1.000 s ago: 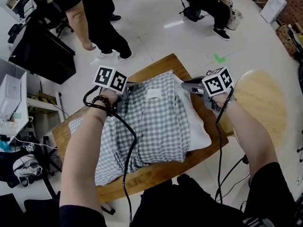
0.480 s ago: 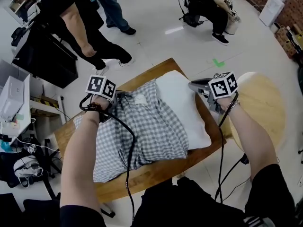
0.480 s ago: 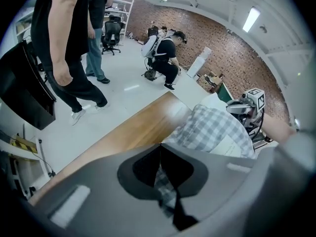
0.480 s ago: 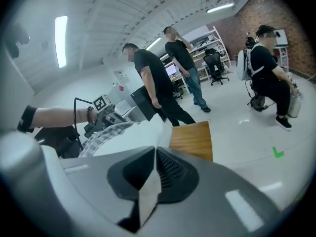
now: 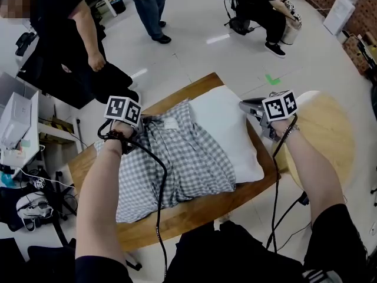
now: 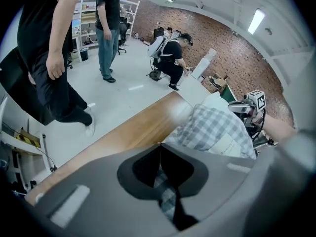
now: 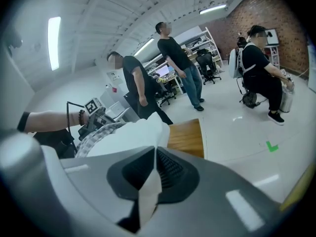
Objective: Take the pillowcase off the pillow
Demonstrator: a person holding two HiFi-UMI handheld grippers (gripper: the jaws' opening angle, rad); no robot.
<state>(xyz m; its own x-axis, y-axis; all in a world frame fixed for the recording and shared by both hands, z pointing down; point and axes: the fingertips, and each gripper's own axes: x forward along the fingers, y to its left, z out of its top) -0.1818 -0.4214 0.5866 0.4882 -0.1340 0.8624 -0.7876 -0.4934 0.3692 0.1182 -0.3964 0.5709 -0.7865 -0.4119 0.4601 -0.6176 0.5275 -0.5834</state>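
left claw (image 6: 159, 145) clamped on grey checked fabric pillowcase (image 5: 177, 158), right claw (image 7: 155, 150) clamped on white soft pillow (image 5: 227, 128) corner. risk: thin pinch slips, or pillow slides off wooden desk (image 5: 177, 218).

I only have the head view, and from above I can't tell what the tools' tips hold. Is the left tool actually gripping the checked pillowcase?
Observer: Yes. The left gripper view shows the left tool shut on a strip of the checked pillowcase.
Operator: And the right tool?
Observer: The right gripper view shows the right tool shut on a fold of the white pillow, not on the pillowcase.
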